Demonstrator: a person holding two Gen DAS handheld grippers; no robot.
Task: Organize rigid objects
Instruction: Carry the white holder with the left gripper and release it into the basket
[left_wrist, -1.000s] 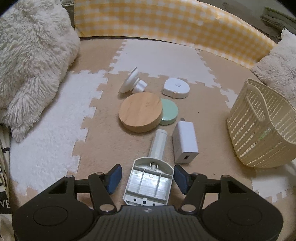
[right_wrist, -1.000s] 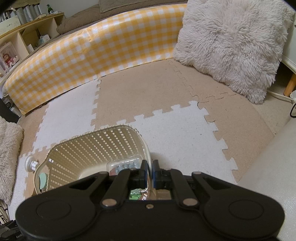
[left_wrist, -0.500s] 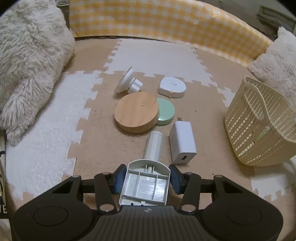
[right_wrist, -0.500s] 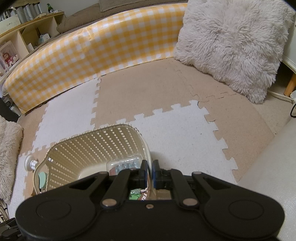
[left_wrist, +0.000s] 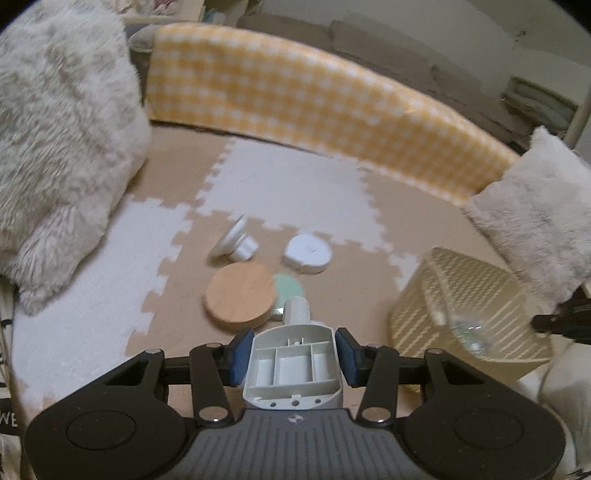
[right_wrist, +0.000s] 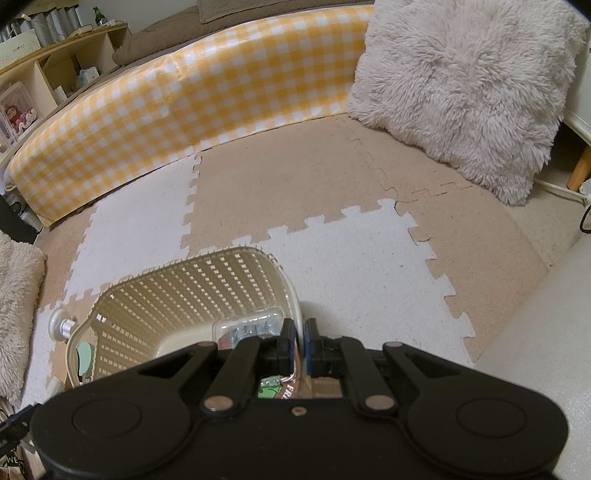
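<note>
**Ribbed Plastic Piece Pinched, Basket Rim Clamped**

Between my left gripper's (left_wrist: 293, 356) blue pads sits a grey ribbed plastic bracket (left_wrist: 293, 365), pinched on both flanks, its white tube pointing ahead. Beyond lie a round wooden lid (left_wrist: 242, 297) and white puck (left_wrist: 308, 253). My right gripper (right_wrist: 298, 349) clamps the lattice basket's (right_wrist: 192, 291) rim.

Ahead of your left gripper (left_wrist: 294, 356) you count one wooden disc (left_wrist: 242, 297), one green disc (left_wrist: 289, 288), one white round case (left_wrist: 307, 253) and one white suction knob (left_wrist: 235, 240). One grey ribbed part (left_wrist: 294, 367) sits between its pads. One basket (left_wrist: 469, 306) stands to its right.
</note>
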